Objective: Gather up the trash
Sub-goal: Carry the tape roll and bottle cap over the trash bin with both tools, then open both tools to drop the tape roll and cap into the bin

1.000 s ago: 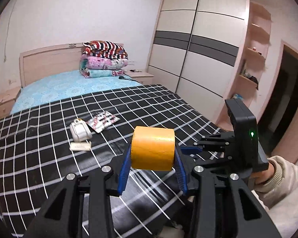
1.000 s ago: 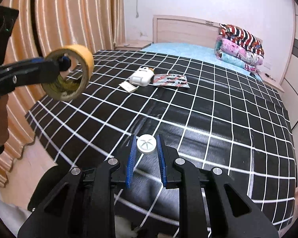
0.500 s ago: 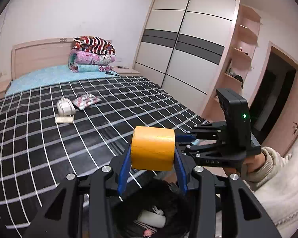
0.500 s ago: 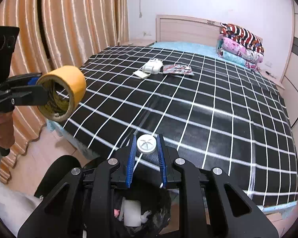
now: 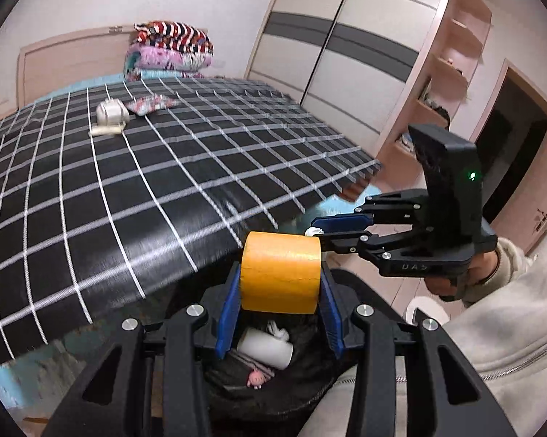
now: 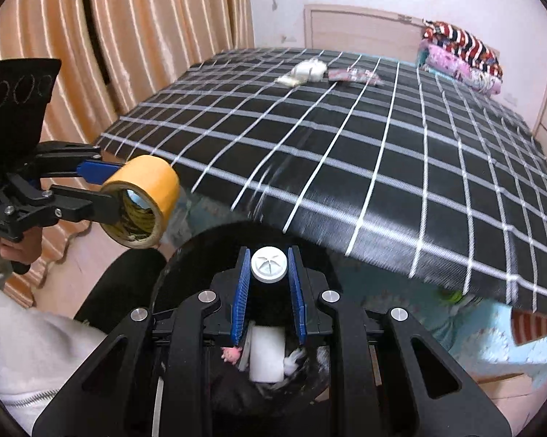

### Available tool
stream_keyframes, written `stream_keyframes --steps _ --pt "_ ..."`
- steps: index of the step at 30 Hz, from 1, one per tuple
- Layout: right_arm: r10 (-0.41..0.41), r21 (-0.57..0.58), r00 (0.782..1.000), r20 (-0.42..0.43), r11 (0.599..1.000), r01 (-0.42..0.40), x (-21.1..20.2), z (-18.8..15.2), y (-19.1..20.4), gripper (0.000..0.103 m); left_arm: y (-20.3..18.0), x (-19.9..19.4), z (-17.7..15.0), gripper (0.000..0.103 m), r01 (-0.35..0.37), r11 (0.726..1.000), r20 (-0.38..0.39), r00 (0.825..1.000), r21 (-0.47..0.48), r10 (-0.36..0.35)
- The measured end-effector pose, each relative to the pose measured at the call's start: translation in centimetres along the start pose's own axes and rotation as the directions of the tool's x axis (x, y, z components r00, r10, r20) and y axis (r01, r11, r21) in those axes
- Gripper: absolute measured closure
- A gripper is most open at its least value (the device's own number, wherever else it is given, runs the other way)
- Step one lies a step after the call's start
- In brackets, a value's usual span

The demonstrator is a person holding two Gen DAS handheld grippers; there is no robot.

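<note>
My left gripper (image 5: 278, 313) is shut on a roll of yellow tape (image 5: 280, 273), which also shows at the left of the right wrist view as the tape roll (image 6: 142, 202). My right gripper (image 6: 269, 273) is shut on a small white cap (image 6: 269, 265); in the left wrist view it reaches in from the right as the right gripper (image 5: 318, 227). Both hover above a black-lined trash bin (image 6: 186, 255) on the floor at the bed's foot, holding a white cup (image 6: 266, 355) and a pink toy (image 6: 231, 354). A white pouch (image 5: 110, 113) and a patterned packet (image 5: 151, 103) lie far up the bed.
The bed's black checked cover (image 5: 127, 167) overhangs just beyond the bin. Striped orange curtains (image 6: 109, 36) hang left, a wardrobe (image 5: 346, 54) and open doorway (image 5: 510, 138) right. Folded blankets (image 5: 171, 51) are stacked at the headboard. A person's light sleeve (image 5: 491, 327) is close by.
Both grippers have drawn back from over the bed and sunk toward the bin, which now fills the lower part of both views. Each still holds its item.
</note>
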State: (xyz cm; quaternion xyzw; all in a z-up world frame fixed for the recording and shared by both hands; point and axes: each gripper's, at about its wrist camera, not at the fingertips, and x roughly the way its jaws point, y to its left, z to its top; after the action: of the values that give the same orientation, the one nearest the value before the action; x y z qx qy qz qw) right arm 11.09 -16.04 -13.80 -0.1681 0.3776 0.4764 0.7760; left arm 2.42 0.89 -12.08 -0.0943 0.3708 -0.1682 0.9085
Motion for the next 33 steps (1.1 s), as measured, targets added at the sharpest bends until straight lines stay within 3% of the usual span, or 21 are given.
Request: stream_keyframes --steps 9,17,26,33 --pt "0.036 0.034 0.992 -0.121 0.999 -0.032 3.8 -3.5 0.3 0.082 -0.2 4.6 -3.3 0.064 -0.040 0.999 -0.152 0.988 0.004 0.040" --pt "0.033 0.075 0.975 -0.219 0.997 -0.017 6.9 -5.8 -0.2 0.082 0.9 8.7 -5.8 0.064 -0.103 0.994 -0.287 0.953 -0.026 0.091" --pt "0.027 0.082 0.960 -0.278 0.997 -0.004 8.5 -6.4 -0.4 0.081 1.5 10.9 -7.0 0.064 -0.151 0.987 -0.351 0.928 -0.047 0.125" --pt "0.047 0.103 0.960 -0.276 0.995 -0.019 9.0 -6.3 -0.8 0.081 2.0 11.0 -6.9 0.064 -0.165 0.983 -0.358 0.925 -0.086 0.124"
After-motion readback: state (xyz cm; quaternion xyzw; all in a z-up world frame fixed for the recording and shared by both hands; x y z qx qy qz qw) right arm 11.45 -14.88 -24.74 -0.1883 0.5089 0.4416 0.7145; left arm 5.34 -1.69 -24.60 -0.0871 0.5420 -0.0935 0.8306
